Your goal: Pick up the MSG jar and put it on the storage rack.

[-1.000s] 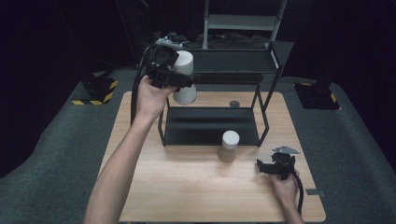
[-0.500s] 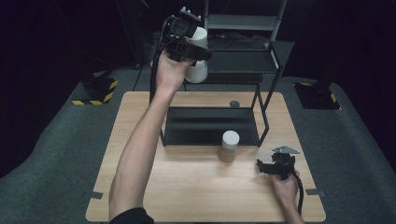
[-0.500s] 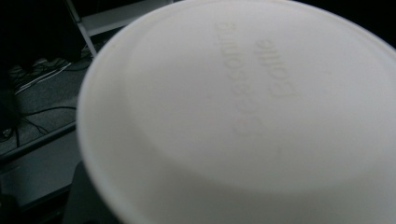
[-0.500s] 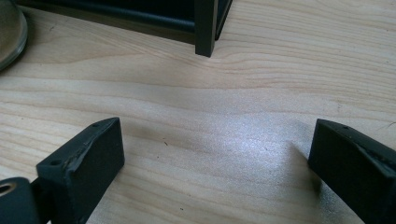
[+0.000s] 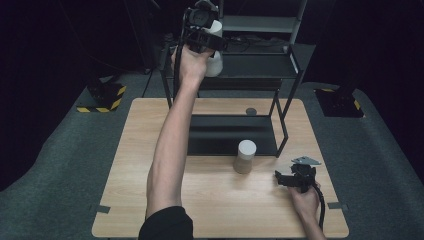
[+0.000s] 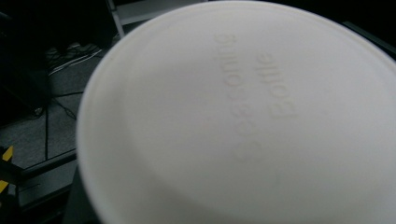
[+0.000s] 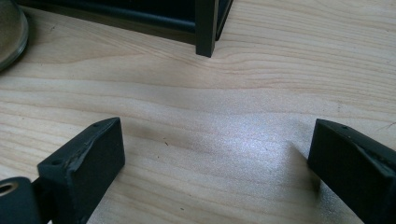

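White plastic seasoning bottle (image 5: 215, 55), smooth and cylindrical, sits gripped in the raised left tool (image 5: 202, 30) at the black metal shelf rack's (image 5: 280, 65) upper tier, probably for placing there. On the pale wooden worktop (image 5: 135, 165), the right tool (image 5: 296, 179) rests wide open beside a second, tan-bodied bottle (image 5: 245, 156).

My own left jaws are hidden behind the white bottle (image 6: 243, 116) pressed up against my camera; its lid is blurred, its embossed words barely legible, and its right and lower sides are cut off by the frame. Ahead and left of my right jaws, a jar (image 7: 10, 35) is clipped to a sliver of rim, and the black rack's post (image 7: 207, 28) is cut off at the top.
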Demonstrator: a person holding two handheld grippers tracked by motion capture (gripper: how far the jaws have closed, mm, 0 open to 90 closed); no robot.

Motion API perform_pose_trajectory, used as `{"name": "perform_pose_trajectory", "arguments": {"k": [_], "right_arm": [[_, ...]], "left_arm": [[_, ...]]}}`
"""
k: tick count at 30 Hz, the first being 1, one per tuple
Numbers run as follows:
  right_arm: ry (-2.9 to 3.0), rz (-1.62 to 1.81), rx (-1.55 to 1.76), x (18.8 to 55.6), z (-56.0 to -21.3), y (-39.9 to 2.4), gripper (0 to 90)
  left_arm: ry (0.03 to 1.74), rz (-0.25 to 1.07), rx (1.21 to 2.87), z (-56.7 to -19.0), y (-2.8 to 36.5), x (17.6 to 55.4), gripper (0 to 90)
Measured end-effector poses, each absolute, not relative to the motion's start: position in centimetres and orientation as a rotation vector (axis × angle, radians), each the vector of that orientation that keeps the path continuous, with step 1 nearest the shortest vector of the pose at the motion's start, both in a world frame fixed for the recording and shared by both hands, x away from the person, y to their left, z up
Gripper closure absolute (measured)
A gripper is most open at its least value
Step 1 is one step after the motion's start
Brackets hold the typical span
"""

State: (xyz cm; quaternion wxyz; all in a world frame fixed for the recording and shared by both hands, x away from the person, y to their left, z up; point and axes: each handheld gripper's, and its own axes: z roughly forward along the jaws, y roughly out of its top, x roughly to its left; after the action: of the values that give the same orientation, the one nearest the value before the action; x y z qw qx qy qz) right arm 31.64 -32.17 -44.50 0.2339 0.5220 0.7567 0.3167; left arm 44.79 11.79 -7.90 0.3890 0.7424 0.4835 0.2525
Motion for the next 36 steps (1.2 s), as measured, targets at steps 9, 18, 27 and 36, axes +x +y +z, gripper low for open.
{"name": "perform_pose_trajectory", "arguments": {"k": [9,18,27,36], "right_arm": [[2.078,0.87,1.432,31.6,-44.5,-32.2,3.2],[2.078,0.87,1.43,31.6,-44.5,-32.2,3.2],[2.078,0.871,1.428,31.6,-44.5,-32.2,3.4],[2.078,0.871,1.429,31.6,-44.5,-32.2,3.4]], "left_arm": [[1.255,0.668,1.878,-8.7,10.7,45.7,34.7],[1.246,0.667,1.885,-9.1,10.7,46.0,34.8],[1.242,0.646,1.895,-9.0,11.0,46.4,34.2],[1.258,0.605,1.854,-9.4,12.0,46.5,17.2]]}}
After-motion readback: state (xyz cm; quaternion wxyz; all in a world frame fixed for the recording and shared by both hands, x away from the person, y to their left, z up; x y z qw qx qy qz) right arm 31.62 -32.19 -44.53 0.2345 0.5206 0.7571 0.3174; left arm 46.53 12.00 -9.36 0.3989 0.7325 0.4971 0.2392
